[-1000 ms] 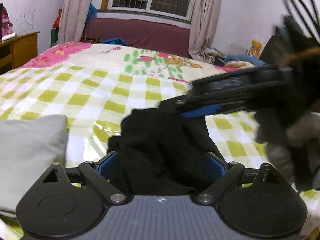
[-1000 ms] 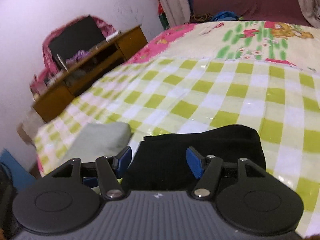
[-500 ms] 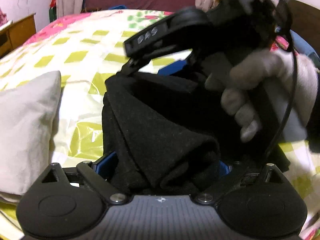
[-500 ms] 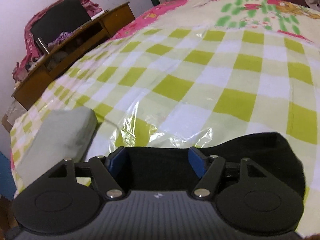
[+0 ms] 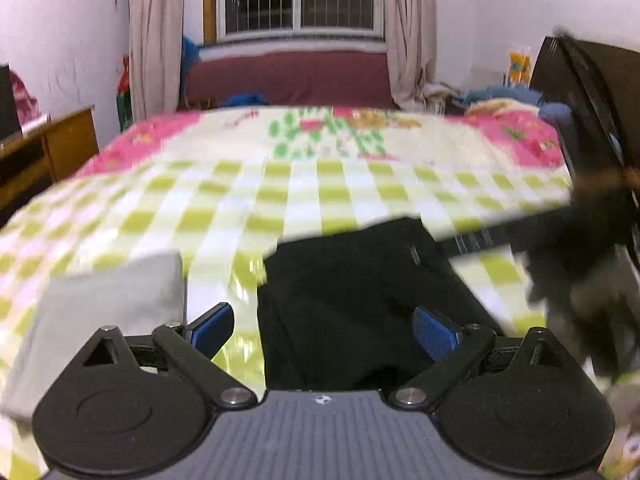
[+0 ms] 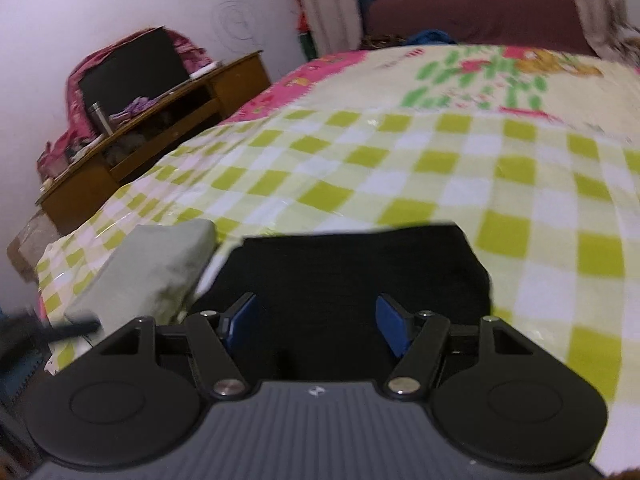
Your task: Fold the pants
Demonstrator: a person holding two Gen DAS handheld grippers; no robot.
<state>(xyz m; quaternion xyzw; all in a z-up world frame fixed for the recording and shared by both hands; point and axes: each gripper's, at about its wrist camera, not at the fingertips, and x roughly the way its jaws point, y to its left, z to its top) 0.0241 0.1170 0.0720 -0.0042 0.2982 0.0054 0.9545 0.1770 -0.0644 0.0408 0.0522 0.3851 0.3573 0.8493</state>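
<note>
Half a second back the left gripper had a thick bunch of black cloth filling the space between its blue pads, and the other tool sat close in front of it in a pale-gloved hand; now the cloth lies flat on the bed, the pads are clear of it, and the view has swung up to take in the whole room. The folded black fabric pants rest as a compact dark block on the green-and-white checked plastic-covered bedspread, near its front edge. Just left of the pants, apart from them by a strip of spread, sits a folded pale grey garment. The left gripper's jaws stand wide with nothing pressed between them; the pants lie below and beyond the pads. The right gripper likewise has its jaws spread and empty, hanging above the near edge of the pants, with the grey garment to the left. In the left wrist view the right tool and hand are a dark blur at the right edge. A brown wooden desk stands by the left wall.
</note>
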